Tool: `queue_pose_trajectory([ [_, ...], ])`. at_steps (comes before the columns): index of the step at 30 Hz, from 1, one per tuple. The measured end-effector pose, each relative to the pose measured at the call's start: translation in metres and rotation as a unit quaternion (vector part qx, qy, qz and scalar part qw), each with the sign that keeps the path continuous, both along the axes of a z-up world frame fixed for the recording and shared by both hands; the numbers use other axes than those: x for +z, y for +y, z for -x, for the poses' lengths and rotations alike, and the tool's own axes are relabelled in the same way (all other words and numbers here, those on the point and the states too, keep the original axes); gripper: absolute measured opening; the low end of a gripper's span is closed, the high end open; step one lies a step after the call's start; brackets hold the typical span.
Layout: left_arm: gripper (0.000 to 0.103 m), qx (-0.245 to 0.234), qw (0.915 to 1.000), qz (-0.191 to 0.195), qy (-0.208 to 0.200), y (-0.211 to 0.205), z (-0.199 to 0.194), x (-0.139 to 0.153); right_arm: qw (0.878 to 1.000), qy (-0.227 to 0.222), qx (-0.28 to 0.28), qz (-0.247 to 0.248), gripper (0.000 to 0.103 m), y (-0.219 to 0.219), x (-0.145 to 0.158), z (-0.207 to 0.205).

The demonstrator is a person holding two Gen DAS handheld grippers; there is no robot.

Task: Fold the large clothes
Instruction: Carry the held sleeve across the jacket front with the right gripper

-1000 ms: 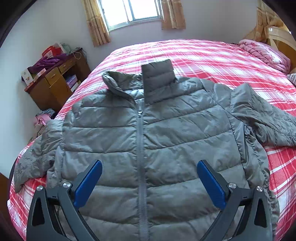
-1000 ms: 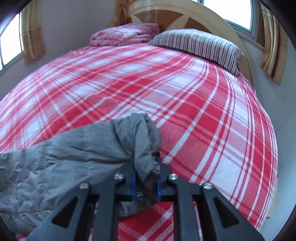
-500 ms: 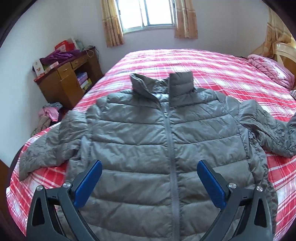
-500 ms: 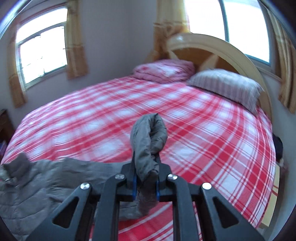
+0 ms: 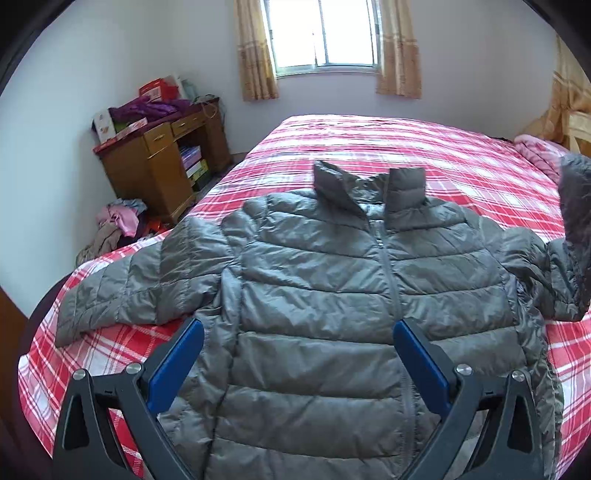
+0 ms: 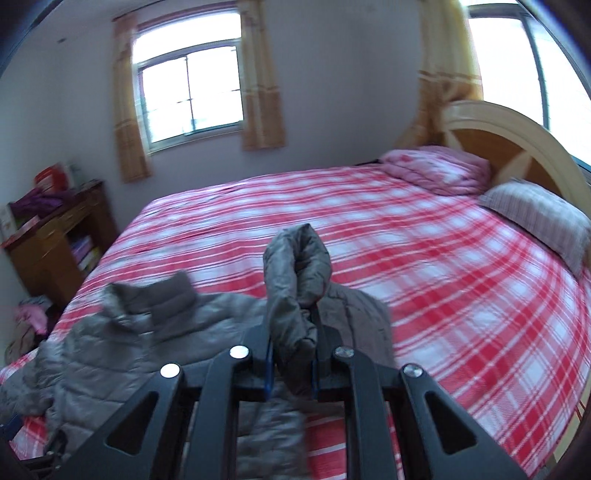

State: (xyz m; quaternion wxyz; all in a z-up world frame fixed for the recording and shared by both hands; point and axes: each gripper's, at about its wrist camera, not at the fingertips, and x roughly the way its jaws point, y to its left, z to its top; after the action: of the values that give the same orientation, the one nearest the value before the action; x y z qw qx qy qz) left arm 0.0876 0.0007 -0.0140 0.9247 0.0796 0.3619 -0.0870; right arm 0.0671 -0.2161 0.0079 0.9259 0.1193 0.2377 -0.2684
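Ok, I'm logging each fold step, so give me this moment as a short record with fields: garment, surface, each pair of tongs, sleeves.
garment: grey puffer jacket, front up, zipped, collar toward the window
surface: red plaid bed
left tongs: open, above the jacket's lower half, holding nothing
right tongs: shut on the sleeve cuff, lifted off the bed
other sleeve: flat, spread outward on the bed

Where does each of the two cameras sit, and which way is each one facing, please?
Left wrist: on the open left gripper, looking down over the jacket toward the window.
Right wrist: on the right gripper, shut on the sleeve, facing the headboard.
Shared: jacket, bed, desk.
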Motion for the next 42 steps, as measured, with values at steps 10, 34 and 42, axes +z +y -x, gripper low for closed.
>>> queue_pose_trajectory([
  [10, 0.102, 0.050, 0.9987, 0.006, 0.005, 0.044, -0.020, -0.007, 0.996, 0.016, 0.092, -0.012, 0.016, 0.077, -0.014, -0.059],
  [34, 0.102, 0.133, 0.9900, -0.034, 0.029, 0.111, -0.067, -0.042, 0.948, 0.095, 0.272, -0.138, 0.032, 0.190, -0.123, -0.175],
  [42, 0.102, 0.125, 0.9911, -0.036, 0.028, 0.106, -0.068, -0.042, 0.930, 0.039, 0.318, -0.181, 0.071, 0.176, -0.092, -0.153],
])
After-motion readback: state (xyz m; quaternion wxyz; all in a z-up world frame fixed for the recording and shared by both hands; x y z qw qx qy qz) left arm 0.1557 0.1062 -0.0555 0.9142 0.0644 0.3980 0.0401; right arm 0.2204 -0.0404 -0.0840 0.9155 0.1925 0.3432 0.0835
